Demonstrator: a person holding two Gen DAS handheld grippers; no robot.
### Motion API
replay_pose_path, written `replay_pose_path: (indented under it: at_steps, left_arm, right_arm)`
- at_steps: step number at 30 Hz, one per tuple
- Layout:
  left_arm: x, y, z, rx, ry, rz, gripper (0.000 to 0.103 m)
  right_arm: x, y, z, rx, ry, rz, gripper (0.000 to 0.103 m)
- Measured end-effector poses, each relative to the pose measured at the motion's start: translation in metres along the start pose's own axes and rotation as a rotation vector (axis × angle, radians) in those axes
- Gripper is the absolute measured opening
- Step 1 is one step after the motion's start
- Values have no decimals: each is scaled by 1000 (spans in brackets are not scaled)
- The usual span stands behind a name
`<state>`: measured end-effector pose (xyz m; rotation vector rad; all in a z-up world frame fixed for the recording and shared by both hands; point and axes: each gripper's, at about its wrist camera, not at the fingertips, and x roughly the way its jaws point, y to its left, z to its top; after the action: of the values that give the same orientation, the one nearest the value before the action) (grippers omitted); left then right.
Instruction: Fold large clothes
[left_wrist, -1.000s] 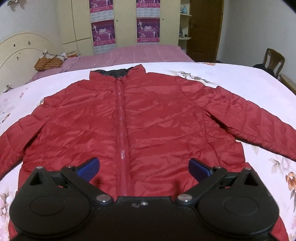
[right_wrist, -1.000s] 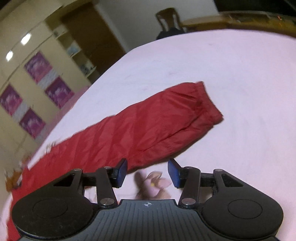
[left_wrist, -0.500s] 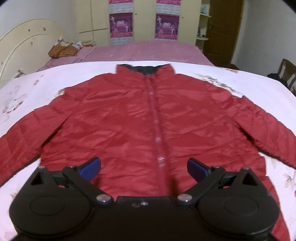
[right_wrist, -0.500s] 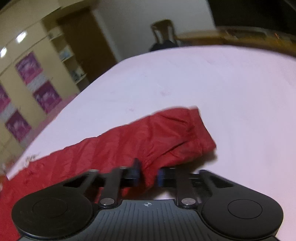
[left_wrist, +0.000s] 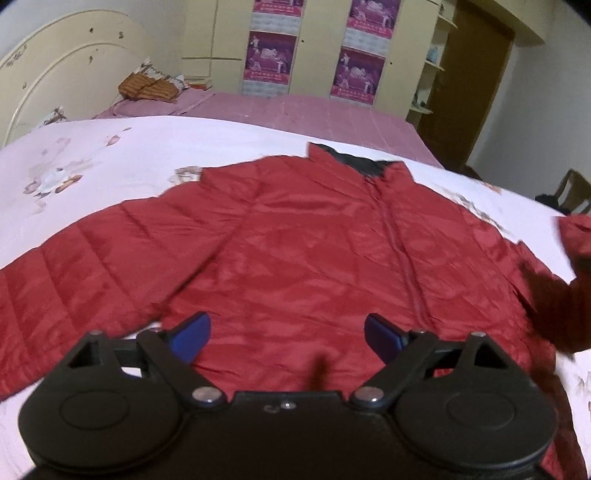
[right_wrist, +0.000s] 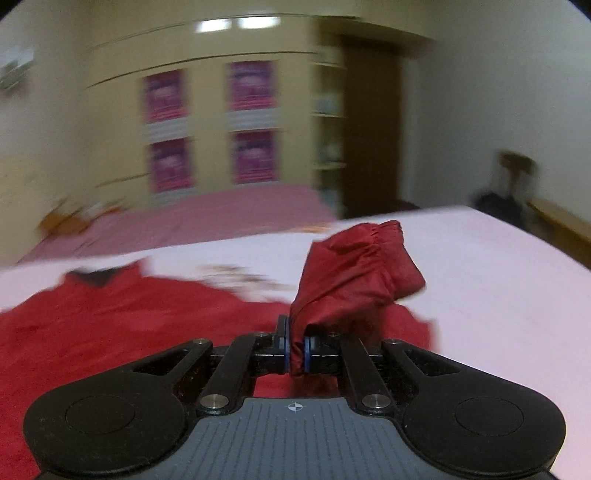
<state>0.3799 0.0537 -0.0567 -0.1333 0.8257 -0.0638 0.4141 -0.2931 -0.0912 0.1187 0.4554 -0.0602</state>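
Left wrist view: red padded jacket (left_wrist: 314, 258) spread front-up on a pale floral bedsheet (left_wrist: 110, 155), zip (left_wrist: 402, 258) closed and running toward the dark-lined collar (left_wrist: 358, 162) at the far end. One sleeve (left_wrist: 74, 266) stretched flat toward the left edge of the frame. Left gripper (left_wrist: 287, 332) hovering above the lower hem, blue pads (left_wrist: 190, 330) spread wide, nothing between them. At the far right edge, a raised bunch of red fabric off the sheet, blurred. Beyond the sheet: pink bedspread (left_wrist: 295, 110), cream headboard (left_wrist: 62, 77), wardrobe doors with purple posters (left_wrist: 273, 55), brown door (left_wrist: 476, 85), chair (left_wrist: 572, 188).

Right wrist view: strongly blurred. Right gripper (right_wrist: 296, 347) clenched tight on the other sleeve, just behind its gathered cuff (right_wrist: 369, 254); cuff end lifted clear of the bed and standing up above the fingers. Rest of the jacket (right_wrist: 129, 317) lying flat to the left, collar visible at the far end. Pale sheet (right_wrist: 498, 288) to the right, wardrobe posters (right_wrist: 255, 86) and chair (right_wrist: 513, 173) smeared in the background.
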Motion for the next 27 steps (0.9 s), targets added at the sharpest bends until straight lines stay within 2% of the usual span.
replay_pose_path:
  at_steps: [2, 4, 8, 14, 15, 16, 18, 20, 22, 23, 24, 25, 27]
  left_arm:
    - [2, 15, 5, -34, 12, -28, 81]
    - [3, 29, 11, -77, 14, -62, 81]
    - [5, 41, 15, -72, 12, -88, 81]
    - [10, 53, 11, -100, 37, -118, 81]
    - [10, 54, 11, -102, 37, -127, 83]
    - [11, 53, 11, -103, 34, -136, 84]
    - [14, 50, 13, -103, 37, -158, 85]
    - [22, 43, 15, -102, 46, -189, 85]
    - [35, 35, 17, -102, 67, -234, 84]
    - [42, 30, 18, -102, 80, -252, 82]
    - [49, 24, 19, -101, 96, -265, 80]
    - [55, 19, 20, -107, 104, -284, 79]
    - [60, 14, 23, -139, 105, -327, 79]
  right_arm:
    - [5, 42, -7, -45, 25, 74, 6]
    - [8, 83, -18, -89, 65, 138, 6]
    - [7, 158, -48, -191, 135, 247, 6]
    - [11, 219, -101, -325, 236, 343, 7]
    - [5, 228, -111, -378, 231, 337, 12]
    - [2, 238, -113, -432, 210, 314, 34]
    - [-13, 233, -115, -443, 141, 318, 71]
    - [-17, 226, -112, -399, 135, 320, 72]
    - [-29, 201, -108, -349, 112, 313, 71]
    - [-34, 187, -106, -321, 103, 301, 66]
    - [-36, 176, -100, -294, 106, 286, 48]
    - [-40, 160, -97, -256, 111, 264, 39]
    - [-35, 132, -80, -191, 106, 231, 36]
